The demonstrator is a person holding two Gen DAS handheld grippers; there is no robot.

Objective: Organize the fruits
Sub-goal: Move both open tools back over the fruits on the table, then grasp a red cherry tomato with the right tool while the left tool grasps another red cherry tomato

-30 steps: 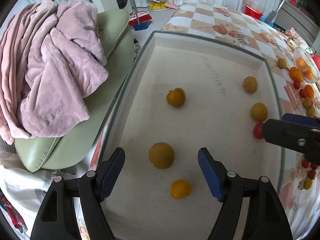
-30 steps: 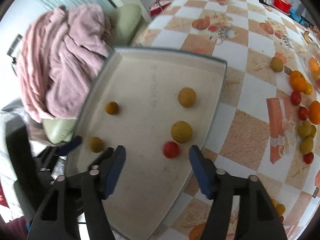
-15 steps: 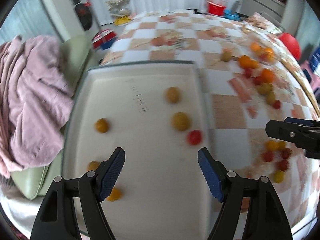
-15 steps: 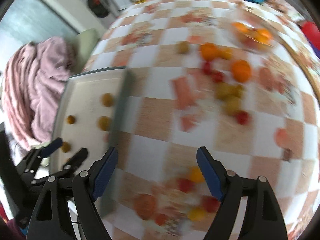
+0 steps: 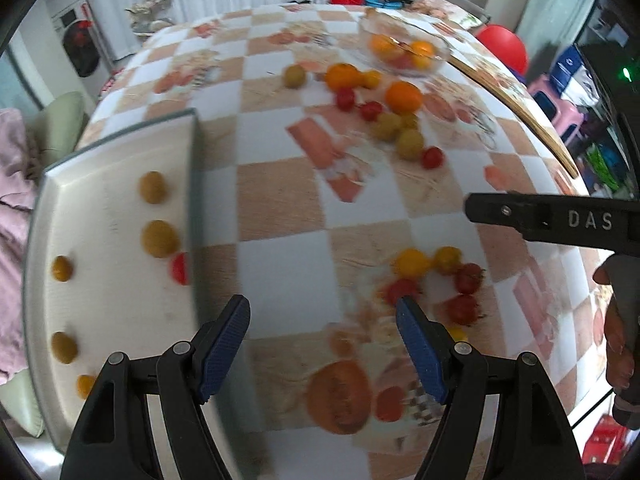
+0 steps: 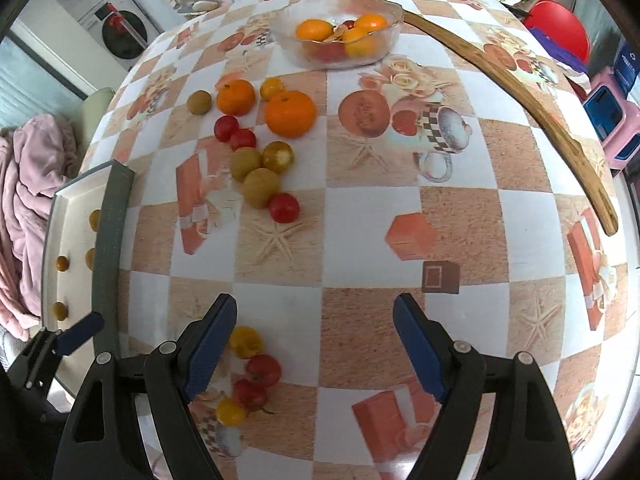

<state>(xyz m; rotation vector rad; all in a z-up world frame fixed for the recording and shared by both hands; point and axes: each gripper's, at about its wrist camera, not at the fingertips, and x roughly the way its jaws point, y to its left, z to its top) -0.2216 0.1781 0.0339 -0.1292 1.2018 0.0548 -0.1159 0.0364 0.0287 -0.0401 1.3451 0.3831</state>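
The left gripper and right gripper both stand wide apart with nothing between their pads. A second ago both hung over the tray; now they have swung off it to the checkered table. Small red and yellow fruits lie just by the right gripper's left finger. Oranges and more fruits lie farther off, before the glass bowl.

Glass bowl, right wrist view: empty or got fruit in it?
Not empty. The glass bowl holds oranges with something red beneath them. How many pieces in all cannot be told.
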